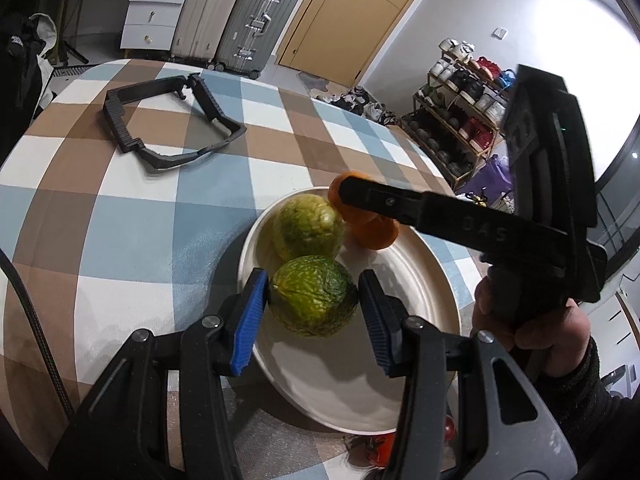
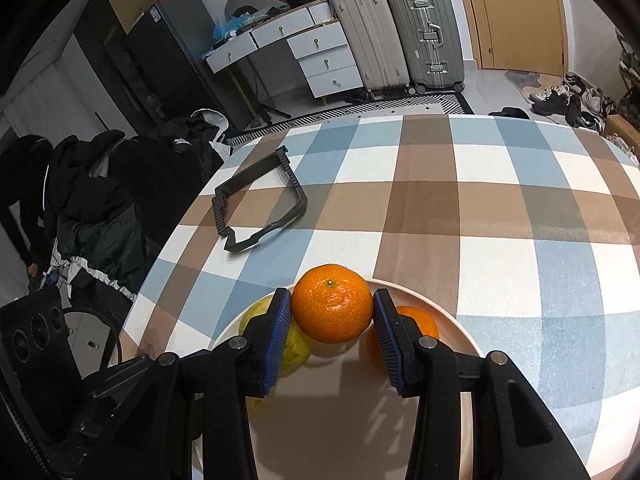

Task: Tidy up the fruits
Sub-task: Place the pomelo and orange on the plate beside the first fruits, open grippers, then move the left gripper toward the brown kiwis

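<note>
Plate [image 1: 440, 280] near half bare; black frame [image 2: 256, 208] well apart.

Both wrist cameras hang close above the plate [image 1: 436, 276], looking down along their fingers. The left view faces across the plate toward the door [image 1: 352, 12]; the right view, perhaps slightly lower, faces over the plate [image 2: 460, 328] toward the suitcases [image 2: 424, 28]. Both share the plate and the black frame [image 1: 168, 120] beyond it.
</note>
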Motion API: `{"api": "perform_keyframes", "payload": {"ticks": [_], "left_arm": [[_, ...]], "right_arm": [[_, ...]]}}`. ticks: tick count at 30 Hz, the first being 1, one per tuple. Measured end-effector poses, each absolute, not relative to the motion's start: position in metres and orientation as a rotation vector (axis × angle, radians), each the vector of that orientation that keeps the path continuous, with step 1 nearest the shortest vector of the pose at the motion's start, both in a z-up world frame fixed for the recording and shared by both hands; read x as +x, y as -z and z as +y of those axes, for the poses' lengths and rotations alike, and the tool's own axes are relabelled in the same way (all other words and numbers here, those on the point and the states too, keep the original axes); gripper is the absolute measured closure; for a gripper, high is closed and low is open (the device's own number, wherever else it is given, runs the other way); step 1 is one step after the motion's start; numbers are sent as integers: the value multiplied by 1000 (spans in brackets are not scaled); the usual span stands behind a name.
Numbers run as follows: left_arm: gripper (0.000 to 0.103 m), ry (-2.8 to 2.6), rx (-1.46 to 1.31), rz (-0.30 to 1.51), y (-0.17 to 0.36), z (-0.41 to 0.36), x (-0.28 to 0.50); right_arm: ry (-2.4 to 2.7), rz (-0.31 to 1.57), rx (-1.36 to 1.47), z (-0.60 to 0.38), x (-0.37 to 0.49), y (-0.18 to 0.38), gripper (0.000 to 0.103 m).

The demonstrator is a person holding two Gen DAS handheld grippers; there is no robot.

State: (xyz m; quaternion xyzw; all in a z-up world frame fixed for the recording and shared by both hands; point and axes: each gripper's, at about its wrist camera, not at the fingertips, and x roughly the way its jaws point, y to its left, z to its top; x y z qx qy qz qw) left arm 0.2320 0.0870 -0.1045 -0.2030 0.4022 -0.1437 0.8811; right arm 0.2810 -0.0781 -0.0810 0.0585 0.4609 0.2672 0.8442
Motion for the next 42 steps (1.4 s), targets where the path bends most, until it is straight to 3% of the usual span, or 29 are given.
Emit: {"api": "perform_keyframes", "payload": {"ticks": [4, 11, 16, 19, 24, 27, 31, 42], "left_arm": [[58, 283, -414, 825, 100, 90, 231], [46, 244, -398, 817, 88, 90, 220], [29, 203, -360, 785, 70, 85, 202], [25, 177, -349, 761, 55, 83, 186], [21, 142, -308, 722, 32, 74, 158], [16, 123, -278, 697, 19, 66, 139], [1, 96, -257, 670, 6, 57, 116], [1, 111, -212, 669, 6, 37, 61]], "right_arm": [[-562, 962, 145, -81, 280, 78, 47], [-551, 941, 206, -100, 268, 65, 46], [-537, 865, 228, -122, 241, 41, 25], [-530, 818, 242, -136, 220, 24, 14], [-523, 737, 279, -159, 178, -1, 3], [-524, 696, 286, -170, 152, -11, 2], [-510, 659, 279, -181, 120, -19, 1], [-437, 616, 268, -199, 58, -4, 0]]}}
